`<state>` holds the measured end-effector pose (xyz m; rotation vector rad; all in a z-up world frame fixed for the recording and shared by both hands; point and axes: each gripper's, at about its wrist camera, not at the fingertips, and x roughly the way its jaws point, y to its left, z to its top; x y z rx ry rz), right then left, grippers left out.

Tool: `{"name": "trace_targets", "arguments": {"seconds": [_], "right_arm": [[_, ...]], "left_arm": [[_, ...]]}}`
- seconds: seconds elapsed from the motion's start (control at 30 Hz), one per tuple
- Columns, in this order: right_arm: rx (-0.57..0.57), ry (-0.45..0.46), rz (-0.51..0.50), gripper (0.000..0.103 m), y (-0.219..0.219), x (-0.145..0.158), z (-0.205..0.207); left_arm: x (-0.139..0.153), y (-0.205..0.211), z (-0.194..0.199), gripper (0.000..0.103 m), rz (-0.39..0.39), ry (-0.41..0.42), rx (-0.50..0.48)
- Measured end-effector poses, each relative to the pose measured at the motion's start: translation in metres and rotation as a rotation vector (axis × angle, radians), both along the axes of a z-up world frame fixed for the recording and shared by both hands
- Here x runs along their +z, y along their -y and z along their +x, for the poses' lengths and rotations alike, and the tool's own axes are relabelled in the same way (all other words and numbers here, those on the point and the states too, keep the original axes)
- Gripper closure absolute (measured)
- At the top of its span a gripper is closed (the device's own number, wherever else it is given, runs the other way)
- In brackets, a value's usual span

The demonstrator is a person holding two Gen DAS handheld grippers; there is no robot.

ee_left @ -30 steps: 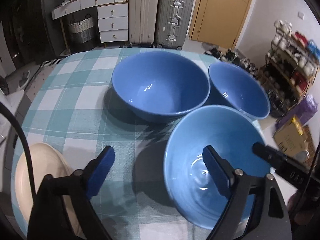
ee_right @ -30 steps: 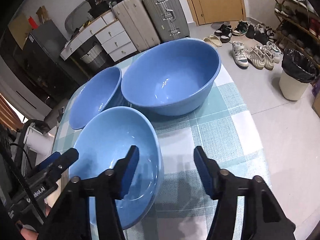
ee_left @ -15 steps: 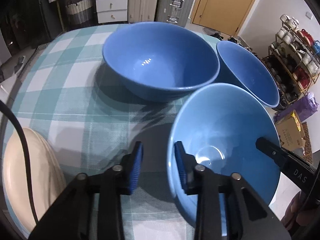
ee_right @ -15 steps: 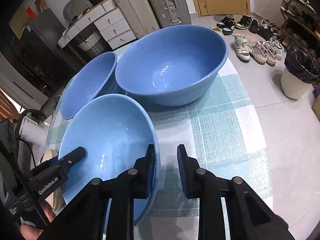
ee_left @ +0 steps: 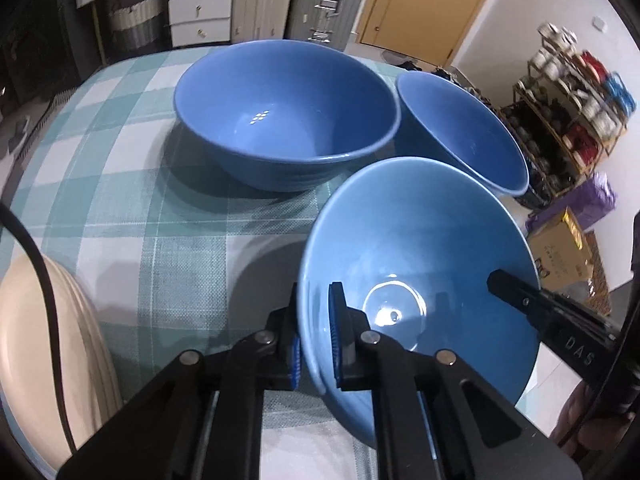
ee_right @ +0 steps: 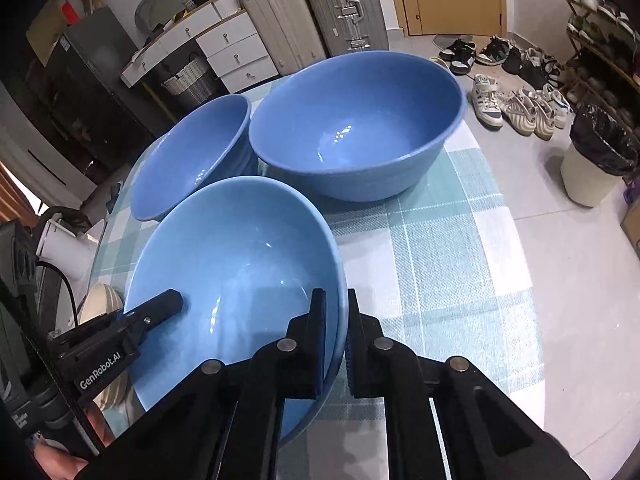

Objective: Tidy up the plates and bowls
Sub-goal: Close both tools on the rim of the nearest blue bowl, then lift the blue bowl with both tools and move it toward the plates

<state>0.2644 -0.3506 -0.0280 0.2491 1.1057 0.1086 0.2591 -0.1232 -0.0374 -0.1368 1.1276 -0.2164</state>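
The nearest light blue bowl (ee_left: 420,264) (ee_right: 240,248) sits on the checked tablecloth (ee_left: 120,184) between my two grippers. My left gripper (ee_left: 316,292) is closing its jaws on the bowl's left rim, blue pads pressing on both sides of the wall. On the opposite rim, my right gripper (ee_right: 334,296) is closing its jaws the same way, pads against the wall. A large blue bowl (ee_left: 280,112) (ee_right: 352,128) and a medium blue bowl (ee_left: 460,132) (ee_right: 192,160) stand just beyond, close together.
Cream plates (ee_left: 40,340) lie stacked at the table's near left edge, with a black cable across them. The table edge drops off past the bowls to a floor with shoes, a white bin (ee_right: 596,160), suitcases and drawers.
Both grippers went from wide open to clamped on opposite rims of the nearest bowl. The left wrist view tipped further down toward the bowl.
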Motion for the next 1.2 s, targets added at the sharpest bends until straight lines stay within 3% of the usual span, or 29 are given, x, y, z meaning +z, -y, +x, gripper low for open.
{"name": "trace_targets", "arguments": {"seconds": [1.2], "right_arm": [[-0.004, -0.068, -0.021, 0.095, -0.023, 0.004, -0.111]], "left_arm": [[-0.009, -0.012, -0.083, 0.095, 0.004, -0.017, -0.008]]}}
